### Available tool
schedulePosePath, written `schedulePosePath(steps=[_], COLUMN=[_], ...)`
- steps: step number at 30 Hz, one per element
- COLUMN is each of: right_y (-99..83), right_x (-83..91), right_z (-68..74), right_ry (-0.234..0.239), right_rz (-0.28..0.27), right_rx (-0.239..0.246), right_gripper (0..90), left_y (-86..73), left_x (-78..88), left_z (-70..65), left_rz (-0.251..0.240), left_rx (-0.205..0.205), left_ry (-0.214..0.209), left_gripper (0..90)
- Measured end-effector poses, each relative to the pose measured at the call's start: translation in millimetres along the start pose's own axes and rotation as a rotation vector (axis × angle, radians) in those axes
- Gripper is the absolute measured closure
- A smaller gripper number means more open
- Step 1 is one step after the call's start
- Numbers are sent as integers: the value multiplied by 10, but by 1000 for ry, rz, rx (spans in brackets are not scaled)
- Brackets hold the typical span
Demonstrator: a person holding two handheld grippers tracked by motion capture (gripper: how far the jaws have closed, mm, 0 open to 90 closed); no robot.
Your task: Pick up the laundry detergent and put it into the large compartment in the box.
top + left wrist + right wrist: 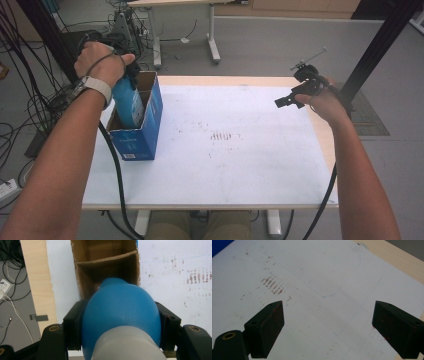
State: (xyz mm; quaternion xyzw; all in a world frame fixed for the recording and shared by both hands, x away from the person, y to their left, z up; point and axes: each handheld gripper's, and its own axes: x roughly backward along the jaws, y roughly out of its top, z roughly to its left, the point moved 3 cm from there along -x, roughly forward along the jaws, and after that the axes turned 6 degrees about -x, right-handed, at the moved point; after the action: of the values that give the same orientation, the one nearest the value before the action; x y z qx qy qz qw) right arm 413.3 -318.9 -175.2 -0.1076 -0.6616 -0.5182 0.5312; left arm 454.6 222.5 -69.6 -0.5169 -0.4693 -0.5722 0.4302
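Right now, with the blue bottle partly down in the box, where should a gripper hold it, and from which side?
Hold the bottle on its rounded shoulder just below the grey cap, coming from above. The left gripper already clamps it there, one jaw on each side. The box walls and cardboard divider hide the lower body, so probably only the top is reachable.

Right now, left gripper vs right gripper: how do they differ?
The left gripper is shut on the blue bottle; the right gripper is open, with nothing between its jaws. The left gripper holds the bottle in the blue box at the table's left edge; the right gripper hangs above the white sheet at the table's right side. Both have black jaws.
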Motion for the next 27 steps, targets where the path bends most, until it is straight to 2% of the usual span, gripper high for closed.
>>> schedulePosePath(steps=[9, 27], right_y=[-13, -35], right_x=[-8, -26], right_z=[-7, -28], right_ry=[-1, 0], right_rz=[4, 8], right_rx=[-5, -14], right_gripper=[106, 107], left_y=[-6, 33], left_x=[-140, -367], left_z=[16, 22], left_rz=[-5, 20], left_rx=[10, 3], left_ry=[-1, 5], left_gripper=[374, 374])
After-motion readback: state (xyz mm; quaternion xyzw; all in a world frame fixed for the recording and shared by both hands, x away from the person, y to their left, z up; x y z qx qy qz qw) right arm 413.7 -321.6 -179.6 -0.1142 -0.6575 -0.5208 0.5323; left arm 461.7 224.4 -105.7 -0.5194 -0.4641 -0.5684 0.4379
